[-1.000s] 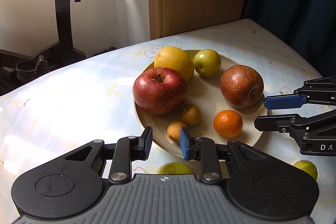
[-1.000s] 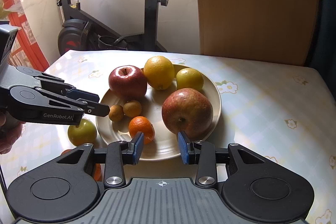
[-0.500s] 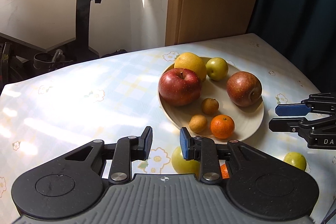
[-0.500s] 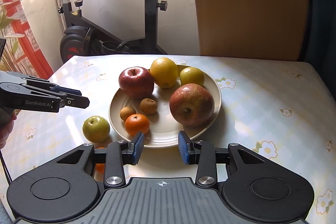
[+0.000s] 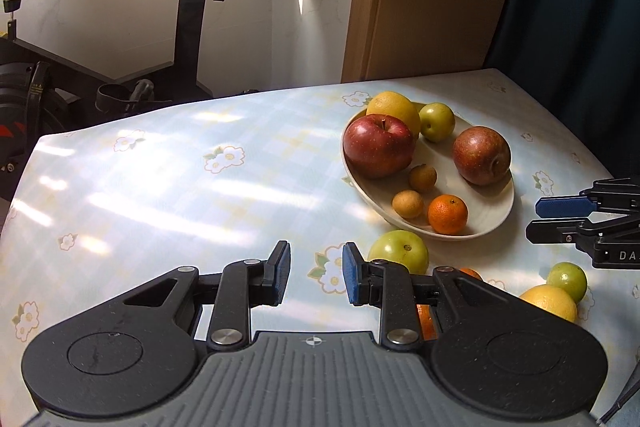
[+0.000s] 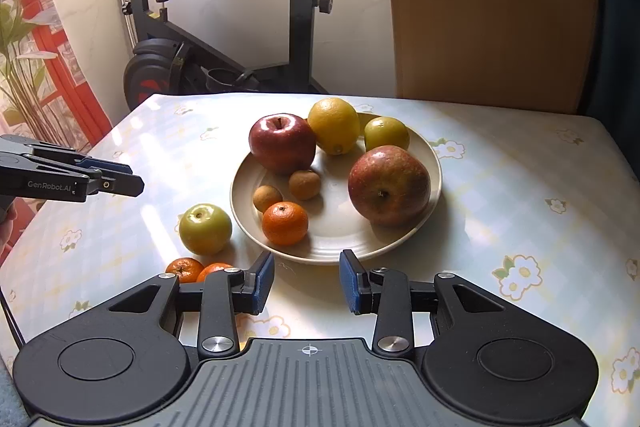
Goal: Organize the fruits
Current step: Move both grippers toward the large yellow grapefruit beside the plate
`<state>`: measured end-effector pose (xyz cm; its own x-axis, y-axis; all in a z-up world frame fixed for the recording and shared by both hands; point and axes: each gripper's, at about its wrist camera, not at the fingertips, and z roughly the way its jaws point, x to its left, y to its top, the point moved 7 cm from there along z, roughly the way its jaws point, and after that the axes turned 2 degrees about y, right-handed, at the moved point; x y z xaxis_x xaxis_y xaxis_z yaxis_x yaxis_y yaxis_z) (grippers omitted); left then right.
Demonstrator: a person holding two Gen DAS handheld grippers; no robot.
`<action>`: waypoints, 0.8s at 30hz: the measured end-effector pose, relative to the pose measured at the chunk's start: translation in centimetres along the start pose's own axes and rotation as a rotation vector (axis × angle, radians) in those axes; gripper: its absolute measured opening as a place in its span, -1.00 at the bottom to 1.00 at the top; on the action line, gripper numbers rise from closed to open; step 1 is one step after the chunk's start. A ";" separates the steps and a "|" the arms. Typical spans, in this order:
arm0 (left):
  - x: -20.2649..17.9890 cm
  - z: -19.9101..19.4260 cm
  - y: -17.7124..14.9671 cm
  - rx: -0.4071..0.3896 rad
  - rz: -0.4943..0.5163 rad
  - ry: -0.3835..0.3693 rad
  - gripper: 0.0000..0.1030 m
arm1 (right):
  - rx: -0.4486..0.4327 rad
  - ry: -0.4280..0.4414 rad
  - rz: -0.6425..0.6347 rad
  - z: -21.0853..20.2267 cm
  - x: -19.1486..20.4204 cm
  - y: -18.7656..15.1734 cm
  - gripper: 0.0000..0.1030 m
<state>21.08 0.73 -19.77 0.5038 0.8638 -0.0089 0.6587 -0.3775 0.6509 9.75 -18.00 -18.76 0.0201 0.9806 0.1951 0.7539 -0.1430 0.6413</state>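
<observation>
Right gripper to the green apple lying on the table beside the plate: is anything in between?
Nothing visible blocks it. The green apple lies on bare cloth left of the plate; the right gripper is nearer the camera. Two small oranges lie below the apple, beside the gripper's left finger.

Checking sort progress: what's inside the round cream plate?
In the round cream plate: two red apples, a yellow citrus, a green fruit, two small brown fruits, one mandarin. Anything under them is hidden.

Exercise bike [image 6: 224,39] by white wall [image 5: 100,7], sunlit floral table [image 6: 520,187].
</observation>
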 end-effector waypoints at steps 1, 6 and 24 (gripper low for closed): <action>0.0 -0.1 -0.1 -0.002 -0.002 -0.001 -0.42 | 0.000 0.000 -0.002 -0.1 0.0 0.0 -0.34; -0.2 -0.6 -0.6 -0.005 -0.020 -0.012 -0.42 | 0.016 -0.008 -0.026 -0.7 0.1 -0.7 -0.34; -3.3 -2.0 -3.2 -0.001 -0.044 -0.078 -0.42 | 0.083 0.038 -0.134 -5.4 3.2 -4.5 -0.34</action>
<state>16.23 -0.32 -20.31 0.5164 0.8508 -0.0972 0.6811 -0.3392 0.6489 2.89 -14.95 -16.96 -0.1075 0.9842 0.1409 0.7998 0.0014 0.6003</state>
